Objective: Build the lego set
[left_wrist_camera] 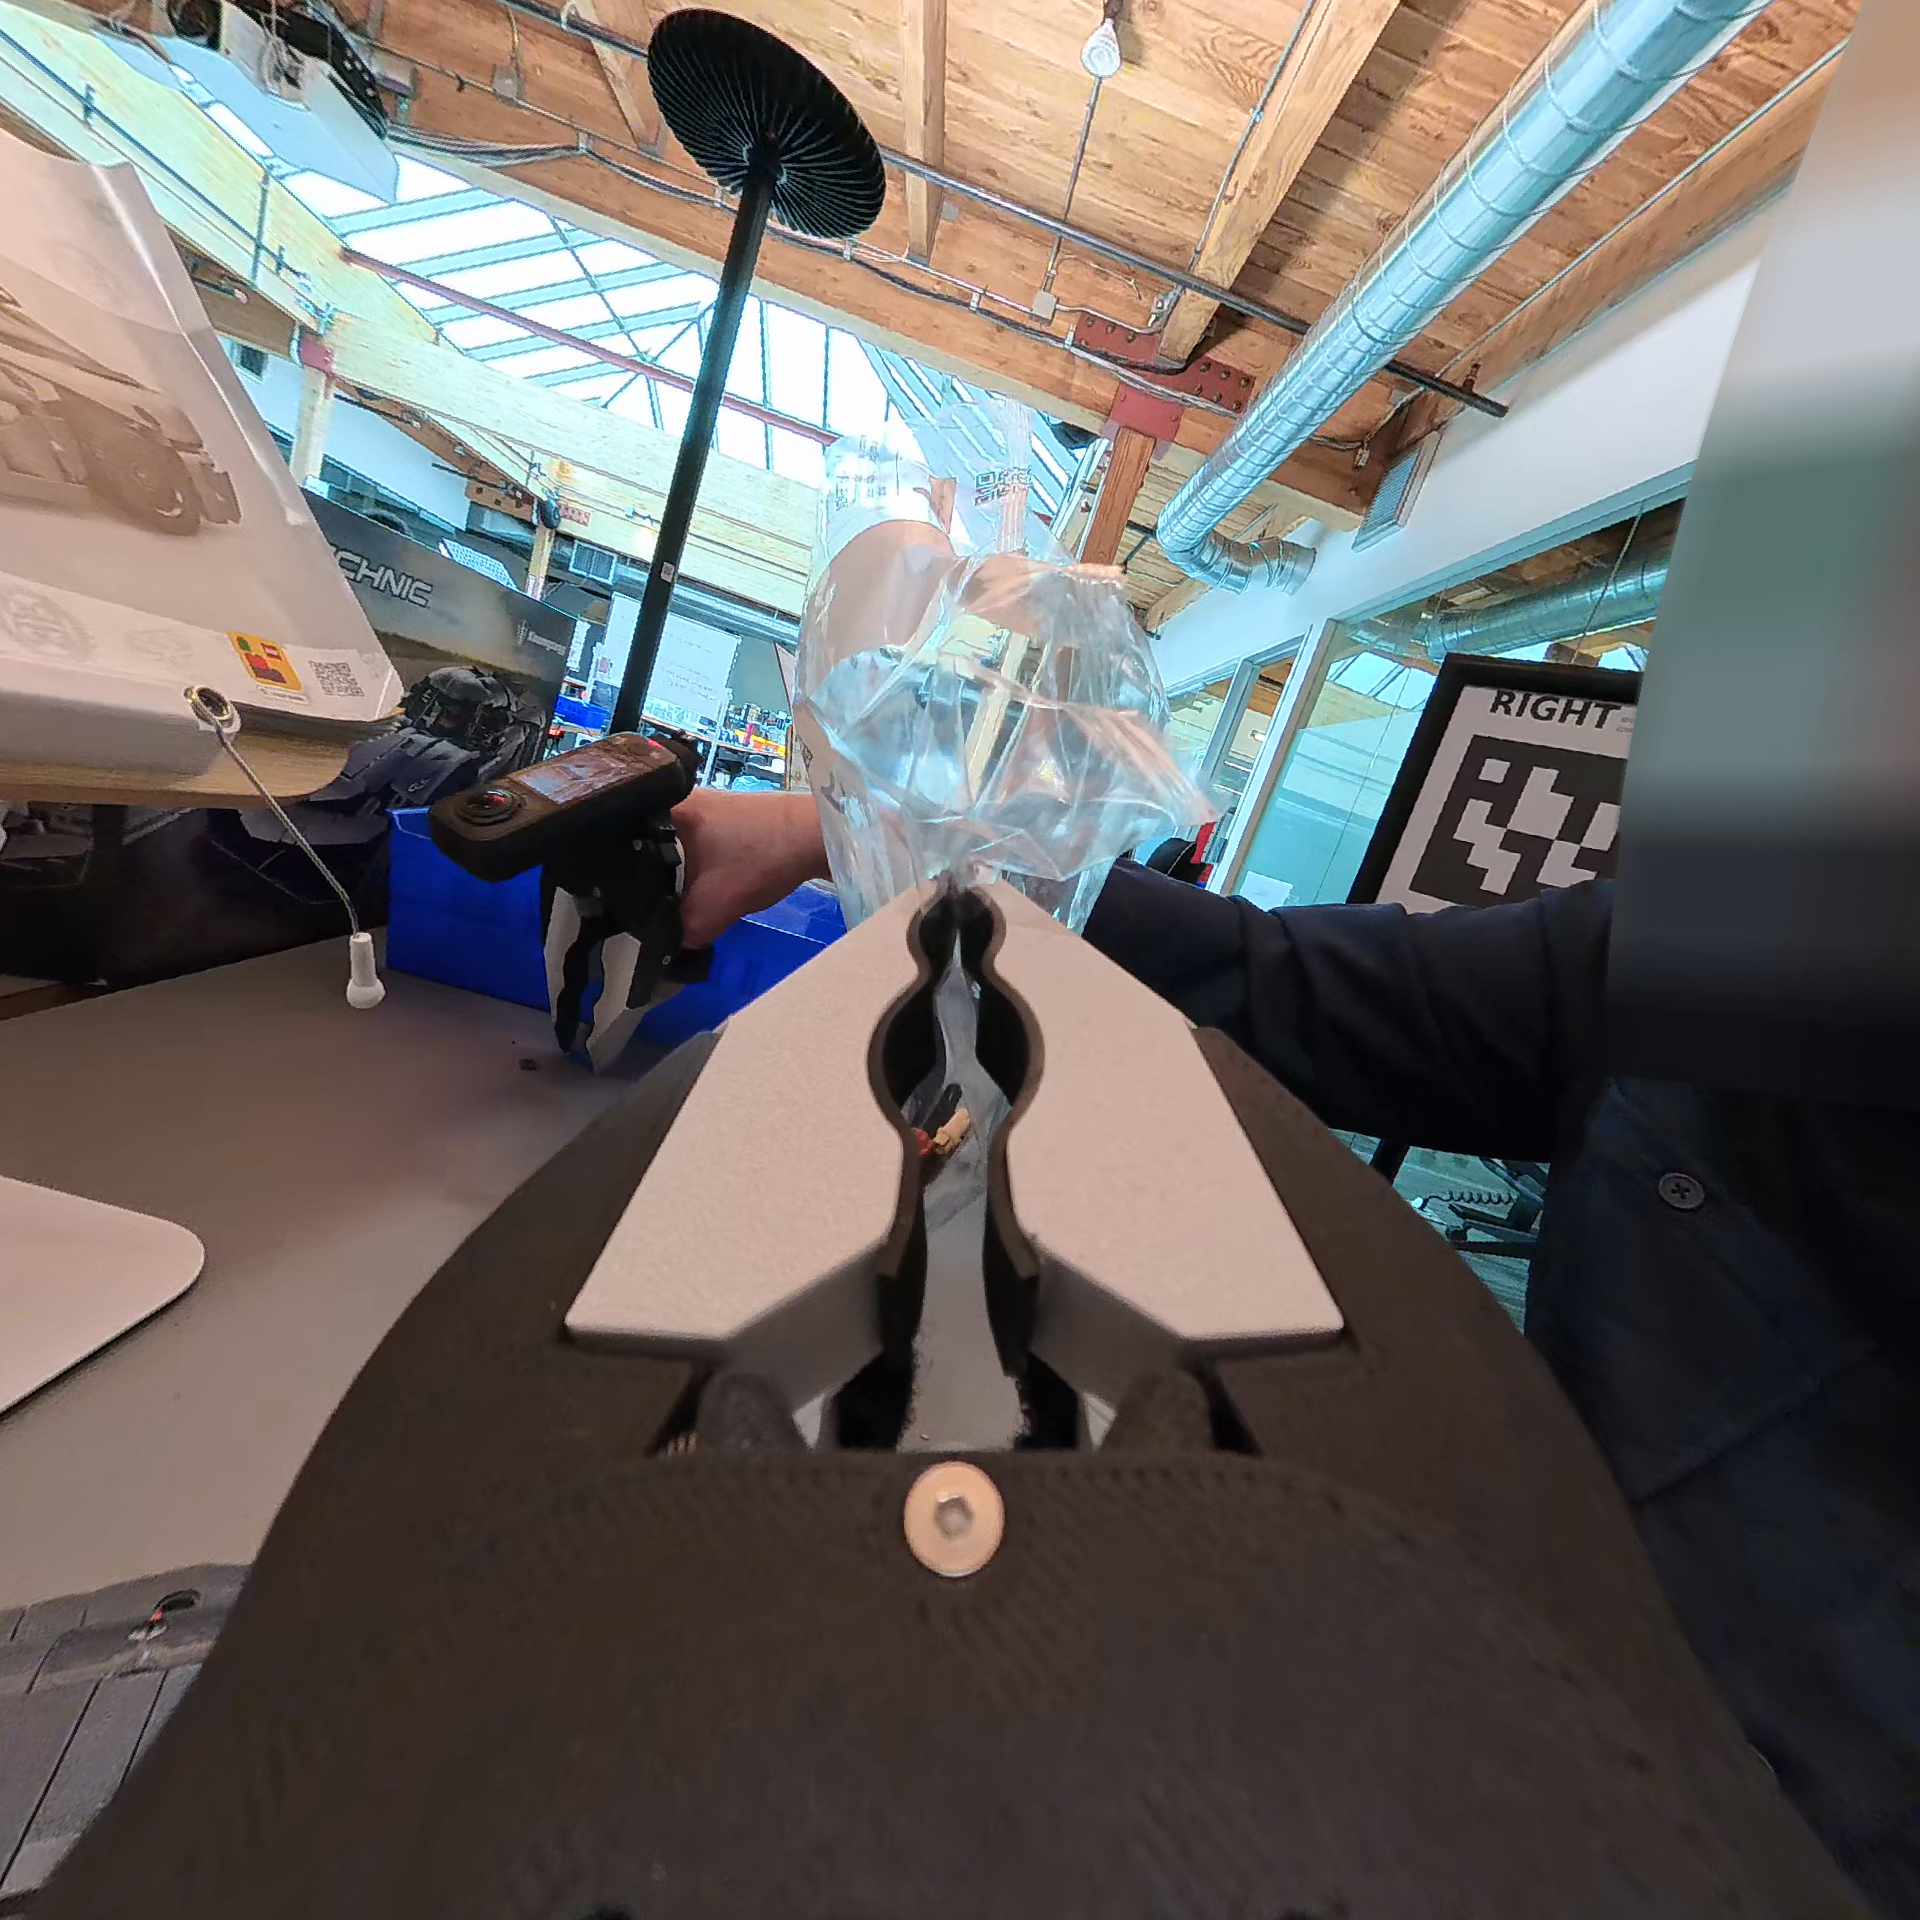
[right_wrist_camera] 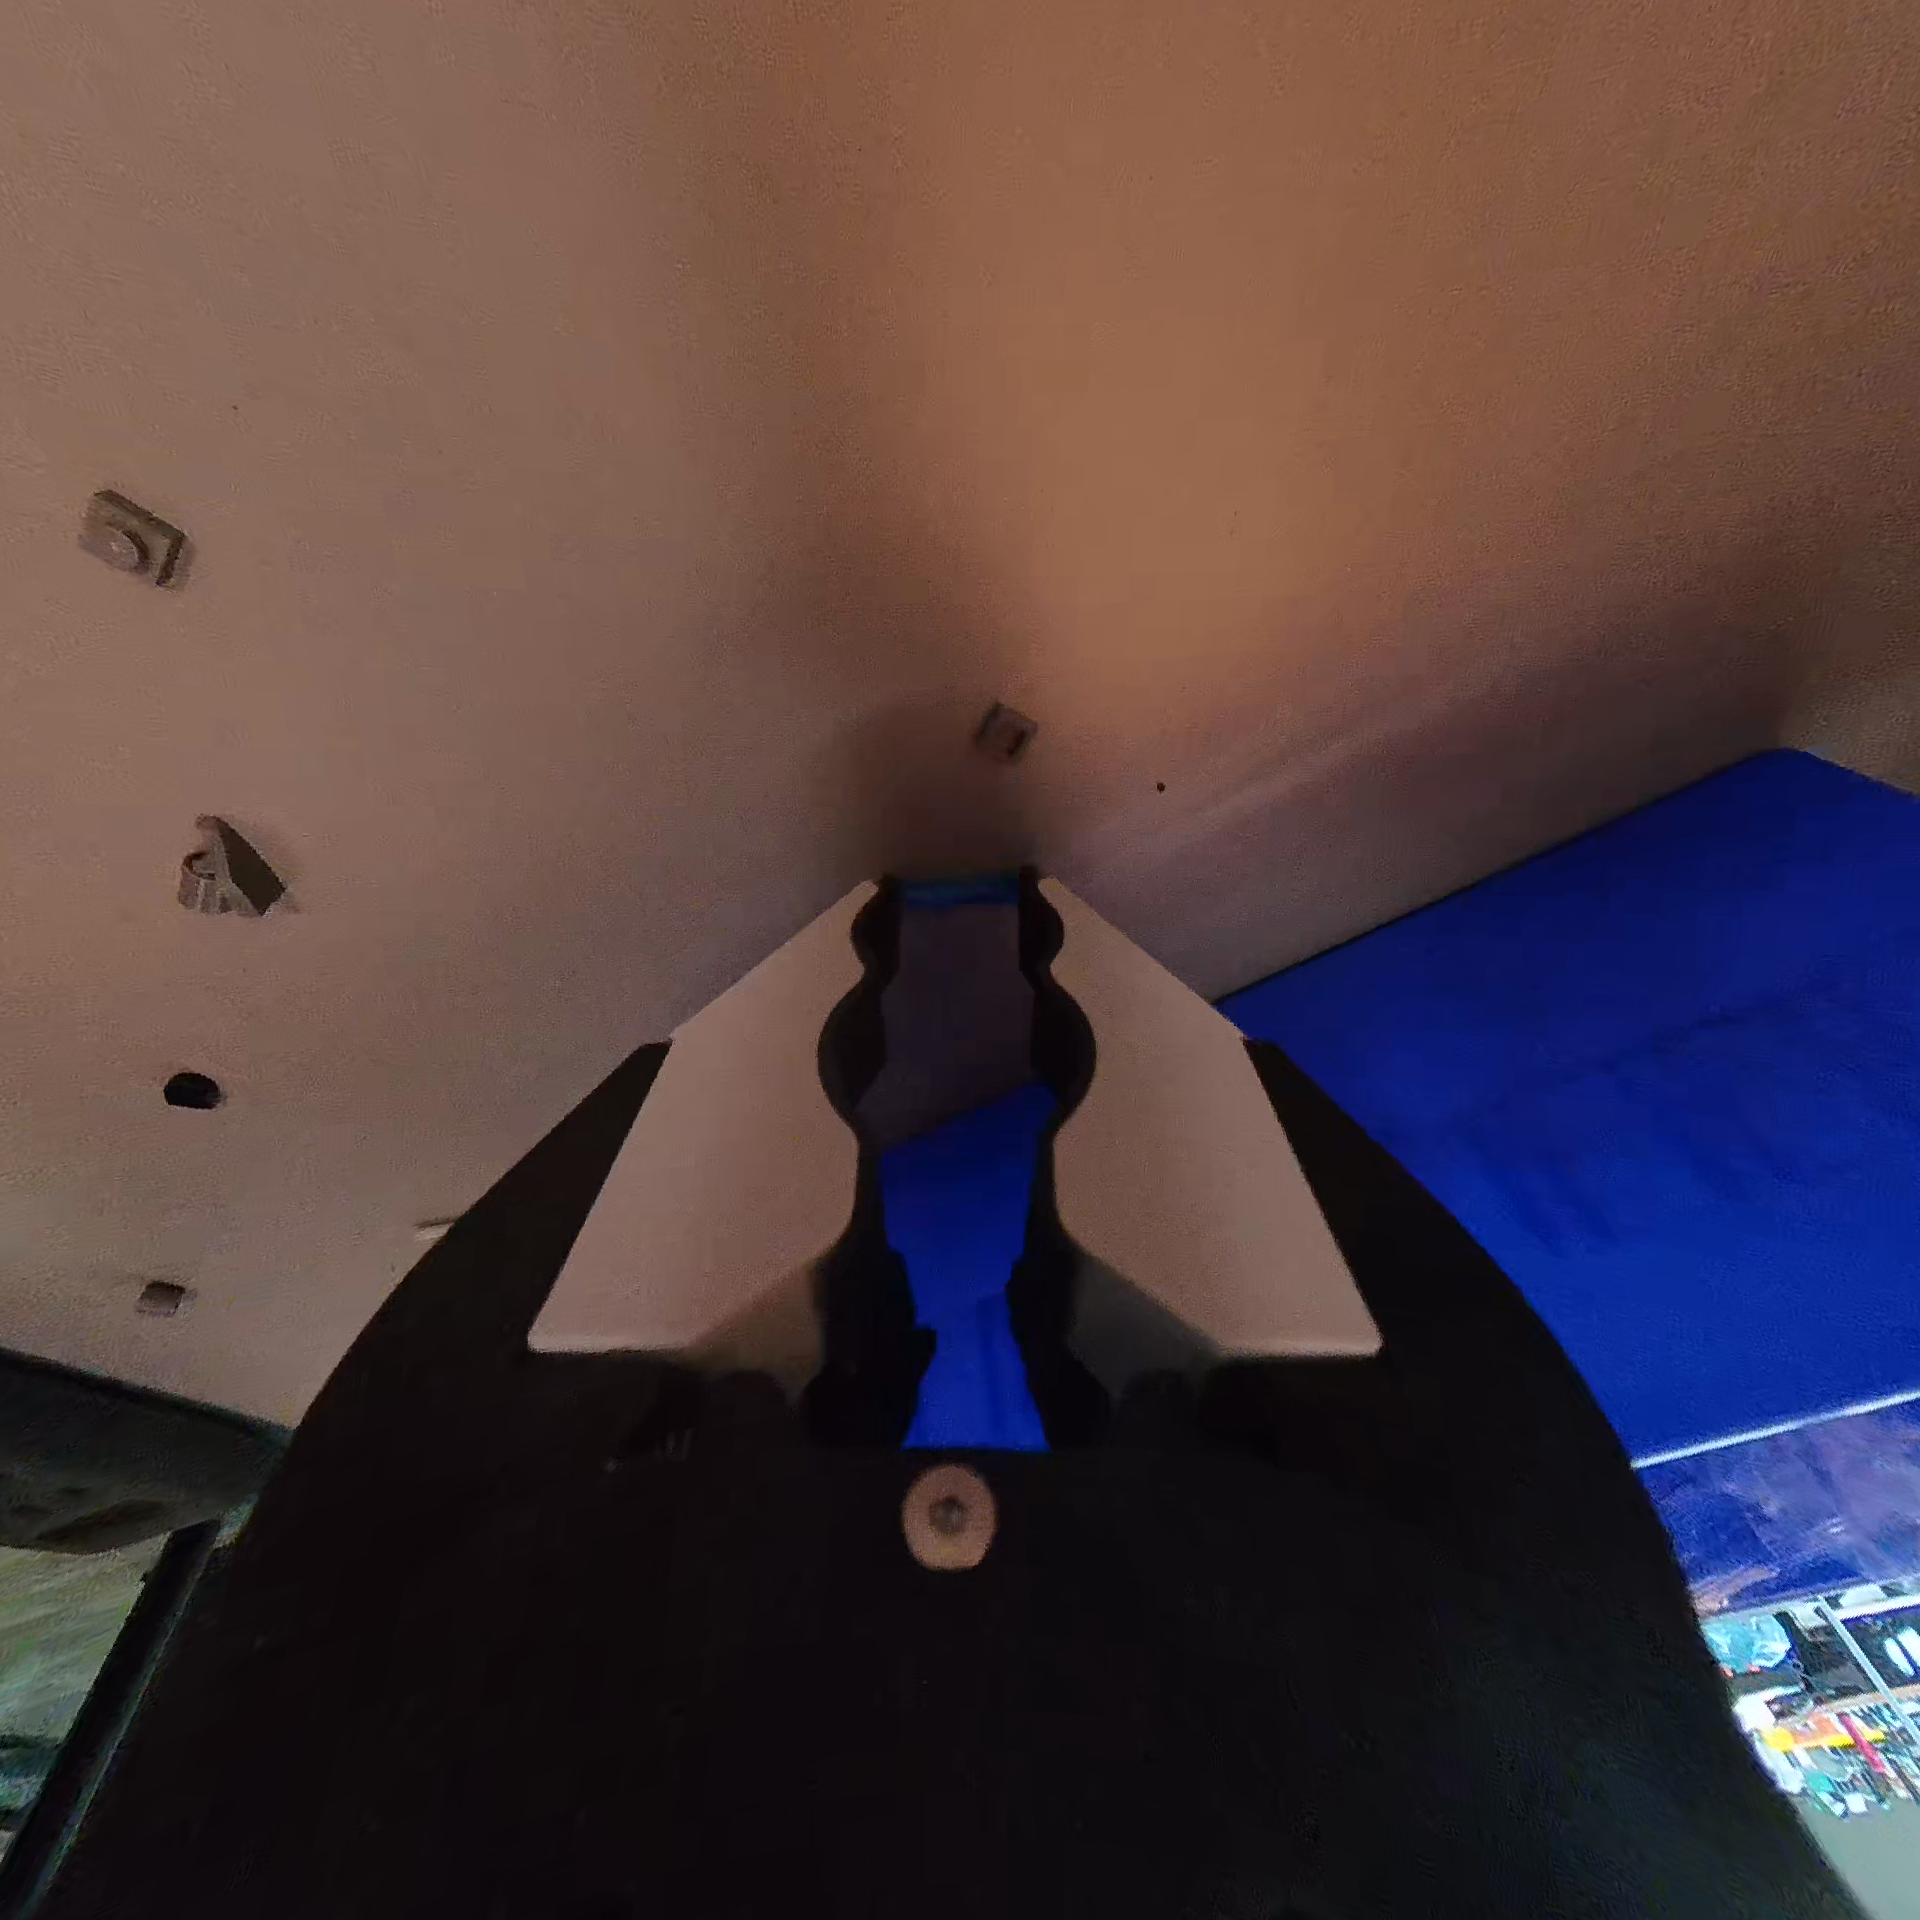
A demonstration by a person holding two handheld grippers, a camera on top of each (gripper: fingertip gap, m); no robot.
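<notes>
Left tool (left_wrist_camera: 953,904) pinches the clear parts bag (left_wrist_camera: 977,707); right tool (right_wrist_camera: 953,894), slightly parted, seemingly clamps something blue; small grey piece (right_wrist_camera: 1004,729) lies at 12 o'clock.

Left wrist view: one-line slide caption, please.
Left gripper pinches a clear plastic bag aloft; right gripper points at the grey table.

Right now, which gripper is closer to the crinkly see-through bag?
Left. The left gripper has its jaws pinched shut on the clear plastic bag. The right gripper is off beside it, down by the blue bin.
</notes>
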